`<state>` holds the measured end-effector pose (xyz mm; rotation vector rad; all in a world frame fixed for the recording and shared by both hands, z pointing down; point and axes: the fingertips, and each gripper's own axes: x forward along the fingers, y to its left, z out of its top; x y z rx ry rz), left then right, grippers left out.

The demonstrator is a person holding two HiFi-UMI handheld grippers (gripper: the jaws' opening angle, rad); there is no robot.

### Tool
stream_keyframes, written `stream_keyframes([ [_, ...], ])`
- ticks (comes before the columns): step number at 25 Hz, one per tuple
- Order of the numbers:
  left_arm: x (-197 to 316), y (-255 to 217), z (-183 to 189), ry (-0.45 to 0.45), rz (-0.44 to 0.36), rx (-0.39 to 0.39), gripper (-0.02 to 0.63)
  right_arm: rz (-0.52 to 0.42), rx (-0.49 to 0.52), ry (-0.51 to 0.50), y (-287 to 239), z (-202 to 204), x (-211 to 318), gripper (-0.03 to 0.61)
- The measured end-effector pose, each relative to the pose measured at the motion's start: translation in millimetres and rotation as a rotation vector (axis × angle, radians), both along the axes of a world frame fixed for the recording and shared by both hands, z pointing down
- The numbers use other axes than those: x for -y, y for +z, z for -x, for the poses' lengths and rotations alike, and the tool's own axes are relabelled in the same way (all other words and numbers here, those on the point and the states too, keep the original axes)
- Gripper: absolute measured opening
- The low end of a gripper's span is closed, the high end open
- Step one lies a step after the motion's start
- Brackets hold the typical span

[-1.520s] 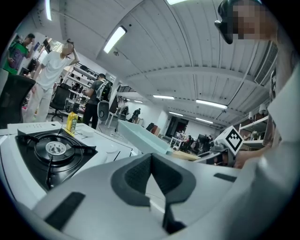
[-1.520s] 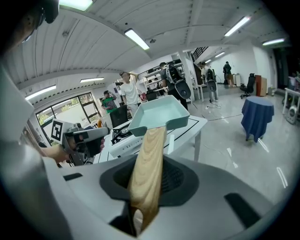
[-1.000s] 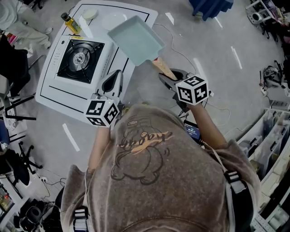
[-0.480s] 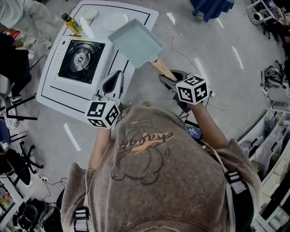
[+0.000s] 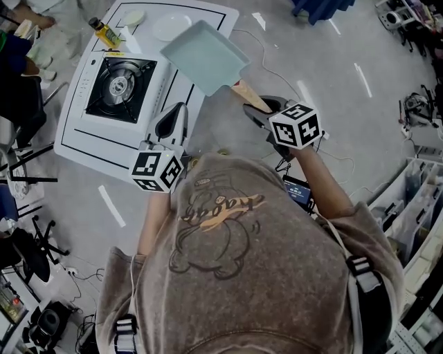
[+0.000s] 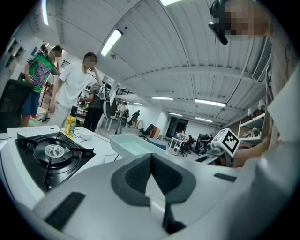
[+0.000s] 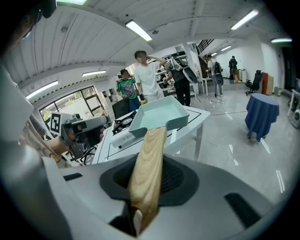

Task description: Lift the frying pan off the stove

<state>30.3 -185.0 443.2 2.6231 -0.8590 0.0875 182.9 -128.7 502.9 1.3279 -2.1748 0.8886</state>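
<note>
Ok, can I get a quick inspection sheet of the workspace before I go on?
Surface: white table with black outlines marked on it.
Job's things: frying pan held in the air, off the stove; burner bare.
Clutter: bottle, plate, small dish at the table's far end.
Grippers: right gripper shut on the pan's wooden handle; left gripper shut, empty.
Cables: one cable trails across the floor.
Surroundings: people beyond the table; shelves at right.

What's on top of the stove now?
Nothing: the stove is bare on top. The frying pan hangs beside it, held by the right gripper. The table under the pan is hidden.
</note>
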Motion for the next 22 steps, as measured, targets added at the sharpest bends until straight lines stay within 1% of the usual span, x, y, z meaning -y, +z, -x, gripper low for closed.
stream_keyframes([
  [7, -2, -1, 1, -0.004, 0.002, -0.003, 0.006, 0.011, -0.013, -0.027, -3, 2, 1, 0.097],
  [22, -6, -4, 0, -0.007, 0.008, -0.004, 0.006, 0.01, -0.009, -0.029, -13, -6, 6, 0.097],
])
